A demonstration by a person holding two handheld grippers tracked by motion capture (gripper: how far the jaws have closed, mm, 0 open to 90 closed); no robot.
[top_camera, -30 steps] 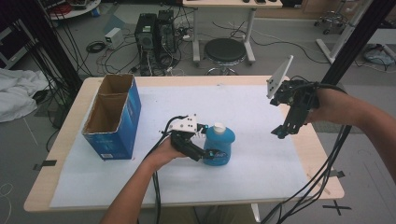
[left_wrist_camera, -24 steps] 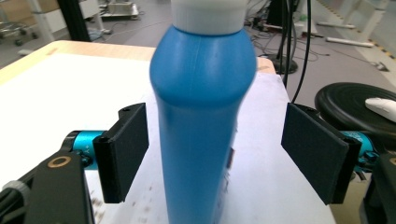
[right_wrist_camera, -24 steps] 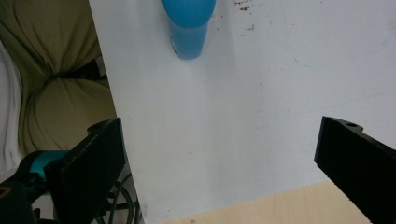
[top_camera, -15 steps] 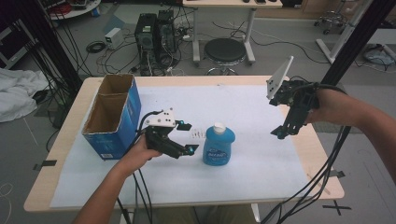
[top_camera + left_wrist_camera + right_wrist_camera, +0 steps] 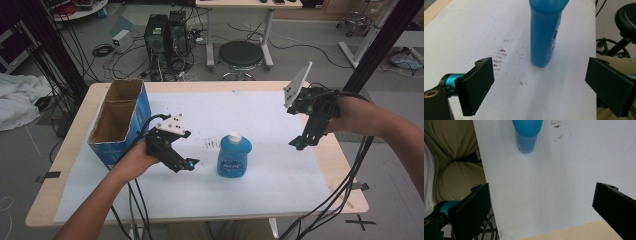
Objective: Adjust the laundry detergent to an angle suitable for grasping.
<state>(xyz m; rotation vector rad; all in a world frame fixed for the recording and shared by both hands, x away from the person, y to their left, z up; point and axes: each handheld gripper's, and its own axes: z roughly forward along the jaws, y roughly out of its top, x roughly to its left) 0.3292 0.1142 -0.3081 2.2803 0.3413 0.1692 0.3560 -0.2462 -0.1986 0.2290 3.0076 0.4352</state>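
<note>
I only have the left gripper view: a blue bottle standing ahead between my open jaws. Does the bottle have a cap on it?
Observer: Yes, the high view shows a white cap on the blue bottle.
Operator: What's on the table behind my left hand-held gripper?
Observer: An open blue cardboard box, standing at the table's left edge.
Operator: And the right hand-held gripper?
Observer: The right hand-held gripper hangs open above the white mat, right of the bottle, holding nothing.

My right tool (image 5: 541, 212) has its jaws spread wide with nothing between them. Ahead I see the blue bottle (image 5: 527, 135) standing on the white bench (image 5: 554, 182), well apart from the jaws.
</note>
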